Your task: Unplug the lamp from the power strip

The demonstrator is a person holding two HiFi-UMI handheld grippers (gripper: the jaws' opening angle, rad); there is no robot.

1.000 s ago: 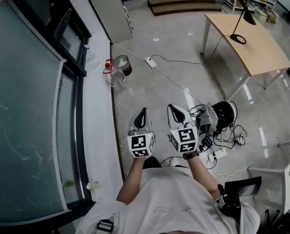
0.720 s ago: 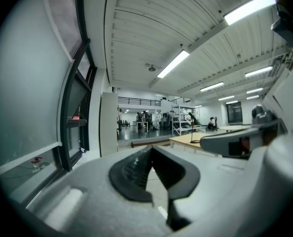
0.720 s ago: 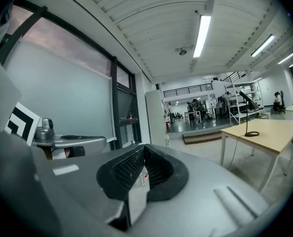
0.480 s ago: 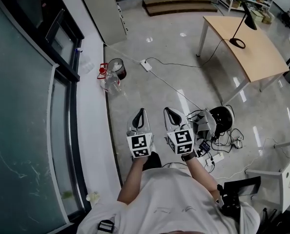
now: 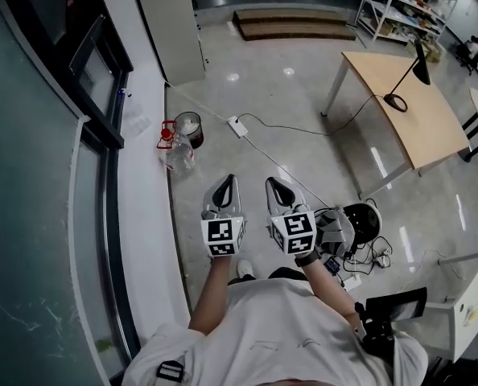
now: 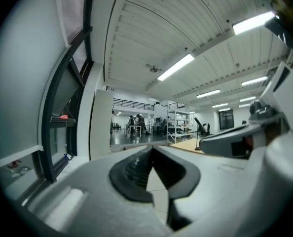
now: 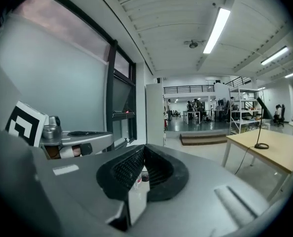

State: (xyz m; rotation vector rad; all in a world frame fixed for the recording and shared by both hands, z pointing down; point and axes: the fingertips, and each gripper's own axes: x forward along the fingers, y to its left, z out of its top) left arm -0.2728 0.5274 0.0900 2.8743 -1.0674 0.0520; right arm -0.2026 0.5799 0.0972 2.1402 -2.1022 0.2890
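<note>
1 lamp [image 5: 421, 72], seemingly beyond hand-held gripper [image 5: 274, 182]

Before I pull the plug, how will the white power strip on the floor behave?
The power strip looks small and light on the glossy floor, so it would probably slide or lift. The thin black cord reaching it looks floppy, likely trailing behind.

"What's on the floor by the window wall?"
"A clear bottle [image 5: 180, 153], just beside a dark bin [image 5: 189, 124]."
"Farther off?"
"A wooden table [image 5: 424, 127] at right, steps [image 5: 291, 24] along the far edge, shelves [image 5: 396, 6] in the far right corner."
</note>
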